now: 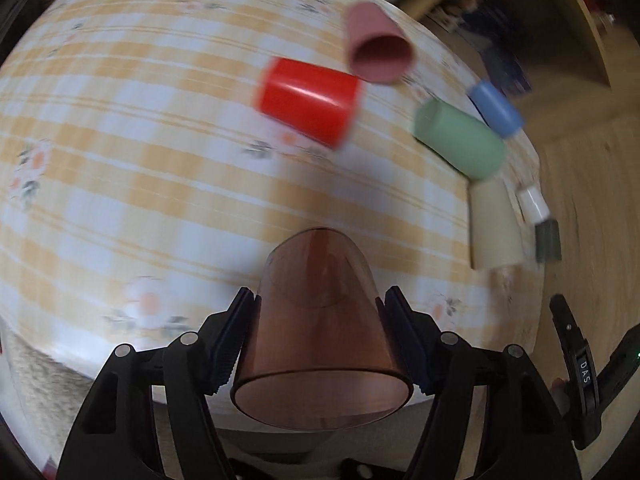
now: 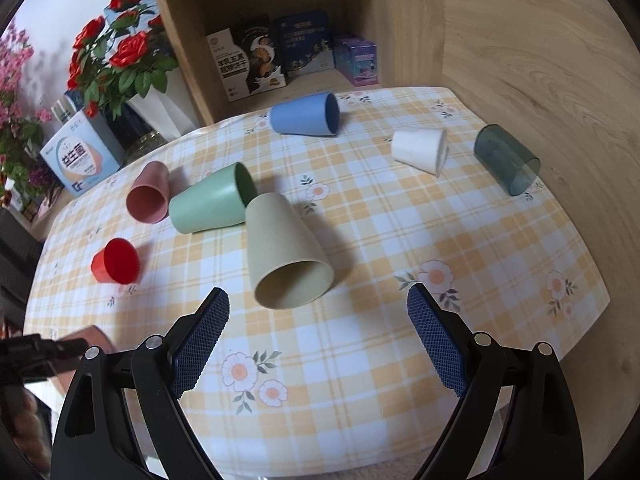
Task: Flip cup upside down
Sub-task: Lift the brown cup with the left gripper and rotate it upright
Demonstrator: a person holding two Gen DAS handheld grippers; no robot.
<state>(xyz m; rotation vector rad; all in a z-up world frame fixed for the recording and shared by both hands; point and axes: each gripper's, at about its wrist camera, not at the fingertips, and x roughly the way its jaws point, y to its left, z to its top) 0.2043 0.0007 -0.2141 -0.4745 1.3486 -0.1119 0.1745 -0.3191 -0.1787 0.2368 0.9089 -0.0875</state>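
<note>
1. The brown see-through cup (image 1: 322, 336) sits clamped in the left gripper (image 1: 320, 340), lifted above the near edge of the checked surface (image 1: 140, 160), its open rim toward the camera and its base pointing away.
2. It looks like thin, stiff plastic: light, probably slick, likely to flex if squeezed hard. The jaws press on its side walls about halfway along, which seems a sound hold for turning it over.
3. The right gripper (image 2: 318, 320) hangs with its jaws wide apart and holding nothing, the beige cup (image 2: 286, 250) lying on its side just ahead.
4. Further out lie more tipped cups: green (image 2: 210, 204), pink (image 2: 148, 196), red (image 2: 116, 260), blue (image 2: 304, 114), white (image 2: 418, 148) and smoky grey (image 2: 506, 164).
5. Behind stand a wooden shelf (image 2: 400, 20) with boxes and red flowers (image 2: 120, 56).
</note>
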